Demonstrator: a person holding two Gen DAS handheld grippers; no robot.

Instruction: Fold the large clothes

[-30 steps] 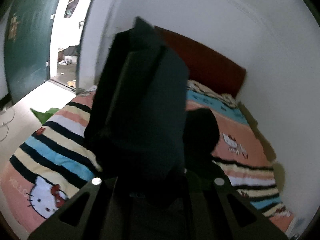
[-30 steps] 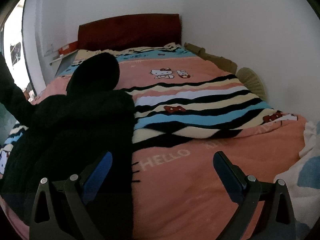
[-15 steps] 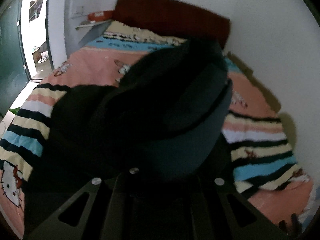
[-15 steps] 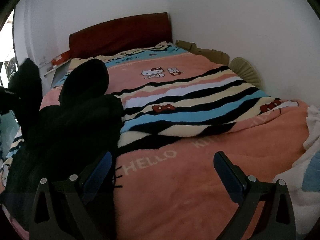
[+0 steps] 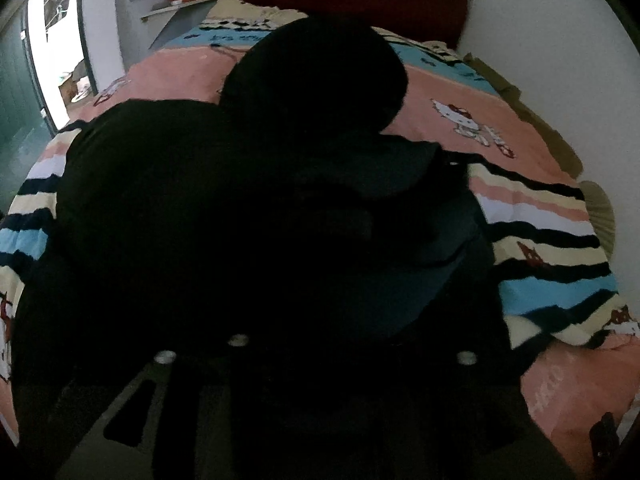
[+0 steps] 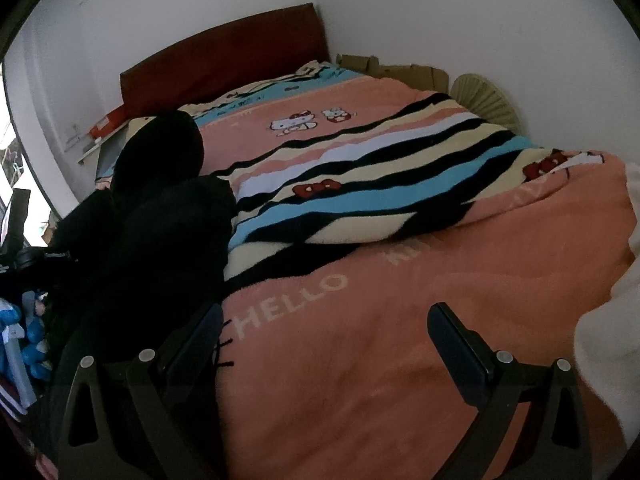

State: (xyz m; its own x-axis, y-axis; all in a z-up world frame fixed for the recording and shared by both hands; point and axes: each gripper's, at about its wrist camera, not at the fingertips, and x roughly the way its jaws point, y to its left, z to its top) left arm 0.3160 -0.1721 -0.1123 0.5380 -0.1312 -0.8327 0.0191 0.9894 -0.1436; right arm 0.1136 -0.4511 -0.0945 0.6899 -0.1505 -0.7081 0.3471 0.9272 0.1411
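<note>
A large black hooded garment (image 5: 224,208) lies on the bed and fills most of the left wrist view; its round hood (image 5: 316,80) points toward the headboard. My left gripper (image 5: 316,344) is buried in the dark cloth, and its fingers are hidden, seemingly shut on a fold. In the right wrist view the same garment (image 6: 152,232) lies at the left of the bed. My right gripper (image 6: 328,340) is open and empty over the pink blanket, its left finger (image 6: 196,336) at the garment's edge.
The bed carries a pink, striped Hello Kitty blanket (image 6: 360,208) and a dark red headboard (image 6: 224,52). White walls stand behind and to the right. A white cloth (image 6: 608,344) lies at the right edge. A doorway (image 5: 60,52) is at the left.
My left gripper has swung the lifted part of the garment from high on the left down across the garment's body on the bed. My right gripper stayed open and barely shifted.
</note>
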